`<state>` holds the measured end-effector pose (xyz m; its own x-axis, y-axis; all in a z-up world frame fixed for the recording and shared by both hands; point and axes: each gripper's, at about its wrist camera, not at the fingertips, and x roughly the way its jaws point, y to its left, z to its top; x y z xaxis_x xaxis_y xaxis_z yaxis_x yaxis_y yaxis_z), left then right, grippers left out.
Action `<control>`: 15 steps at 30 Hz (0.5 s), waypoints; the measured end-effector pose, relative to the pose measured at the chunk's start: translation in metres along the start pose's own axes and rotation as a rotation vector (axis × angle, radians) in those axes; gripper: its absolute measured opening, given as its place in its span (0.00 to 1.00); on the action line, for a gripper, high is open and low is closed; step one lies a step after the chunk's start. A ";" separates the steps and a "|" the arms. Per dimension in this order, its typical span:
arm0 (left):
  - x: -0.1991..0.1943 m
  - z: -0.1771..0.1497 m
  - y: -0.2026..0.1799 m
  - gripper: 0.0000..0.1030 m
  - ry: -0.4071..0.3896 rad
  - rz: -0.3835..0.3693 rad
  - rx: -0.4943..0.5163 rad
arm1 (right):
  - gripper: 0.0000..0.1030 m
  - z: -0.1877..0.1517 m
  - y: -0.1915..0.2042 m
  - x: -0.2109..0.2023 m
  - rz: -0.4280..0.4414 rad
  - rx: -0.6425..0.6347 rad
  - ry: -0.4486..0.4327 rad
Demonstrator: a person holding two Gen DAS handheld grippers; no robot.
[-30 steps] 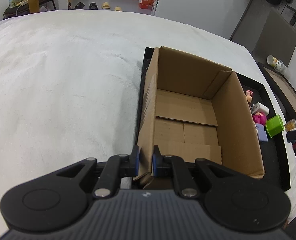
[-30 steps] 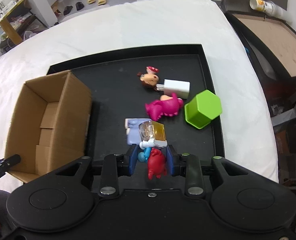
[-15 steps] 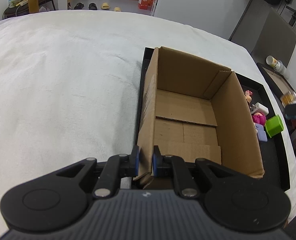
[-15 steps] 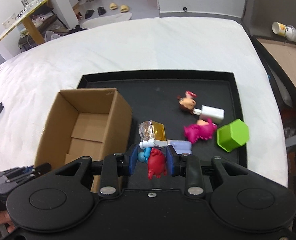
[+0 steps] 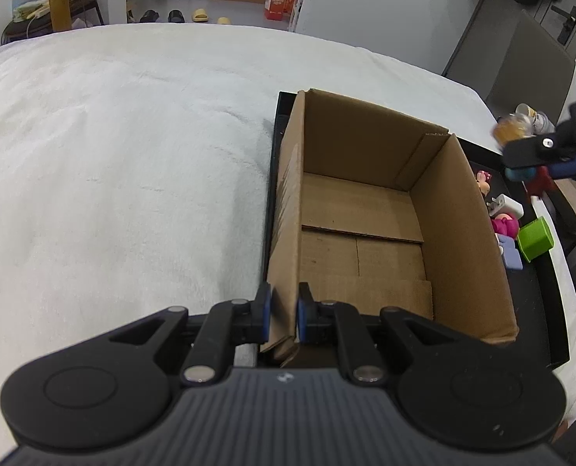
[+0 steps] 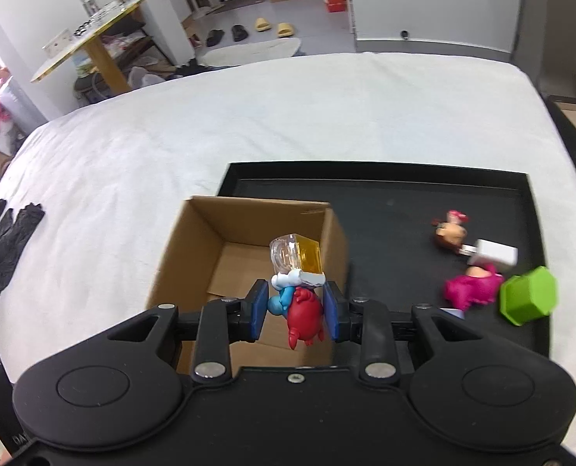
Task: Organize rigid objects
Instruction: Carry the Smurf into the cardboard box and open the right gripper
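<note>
Jaws of the right gripper [image 6: 295, 310] are clamping a small red-and-blue plastic figurine [image 6: 301, 310] above the open brown cardboard box [image 6: 210, 256]; left gripper [image 5: 284, 314] is pinching the box's near wall. Figurine judged light, rigid, slippery; body grip suits.

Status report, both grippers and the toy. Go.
Left gripper shut on cardboard box wall. Right gripper shut on red-and-blue figurine, over the box opening. Box empty; nothing blocking the drop.
</note>
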<state>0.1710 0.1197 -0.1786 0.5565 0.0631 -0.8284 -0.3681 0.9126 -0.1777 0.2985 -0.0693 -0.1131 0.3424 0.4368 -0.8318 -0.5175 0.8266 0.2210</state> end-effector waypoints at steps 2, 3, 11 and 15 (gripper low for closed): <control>0.001 0.000 0.001 0.12 0.003 -0.006 -0.007 | 0.30 0.001 0.006 0.006 0.014 -0.004 0.006; 0.001 0.000 0.002 0.12 0.004 -0.009 -0.009 | 0.30 0.001 0.008 0.010 0.019 -0.005 0.010; 0.003 0.001 0.006 0.13 0.009 -0.025 -0.020 | 0.30 -0.001 0.028 0.036 0.025 0.003 0.043; 0.003 0.001 0.006 0.13 0.009 -0.026 -0.018 | 0.30 0.003 0.038 0.047 0.033 0.006 0.050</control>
<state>0.1712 0.1262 -0.1820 0.5597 0.0356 -0.8280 -0.3672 0.9063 -0.2092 0.2968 -0.0162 -0.1423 0.2856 0.4454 -0.8486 -0.5229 0.8144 0.2515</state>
